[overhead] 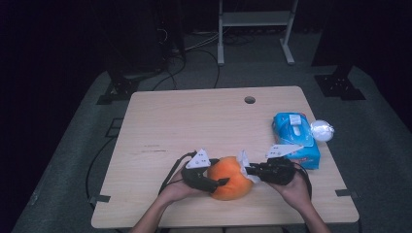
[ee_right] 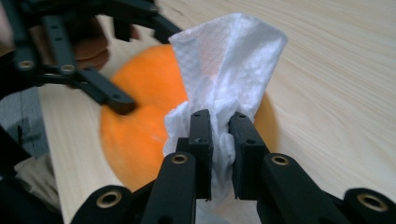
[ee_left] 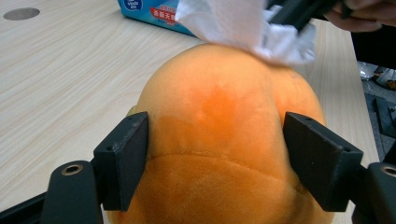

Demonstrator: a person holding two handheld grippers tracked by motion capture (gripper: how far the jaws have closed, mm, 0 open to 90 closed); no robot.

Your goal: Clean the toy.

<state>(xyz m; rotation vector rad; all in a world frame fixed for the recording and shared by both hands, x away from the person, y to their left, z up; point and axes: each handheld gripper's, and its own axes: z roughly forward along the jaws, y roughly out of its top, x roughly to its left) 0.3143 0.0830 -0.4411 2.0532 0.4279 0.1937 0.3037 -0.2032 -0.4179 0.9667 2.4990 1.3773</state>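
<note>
Orange plush ball (overhead: 231, 178) sits near the worktop's (overhead: 194, 121) front edge, the left gripper's (ee_left: 215, 158) jaws clamped on its sides (pads pressing in). Right gripper (ee_right: 219, 140) pinches a white tissue (ee_right: 229, 60) against it.

Orange plush toy (overhead: 230, 178) (between grippers)

left gripper (overhead: 216, 182): black linked frame, flat rectangular pads (ee_left: 126, 158), brass-ringed pivots
right gripper (overhead: 250, 171): black, two narrow pads (ee_right: 201, 140), brass-ringed pivots at arm joints
top plates: grey, three-cornered, one per gripper
cable: black, trails off left gripper
</note>
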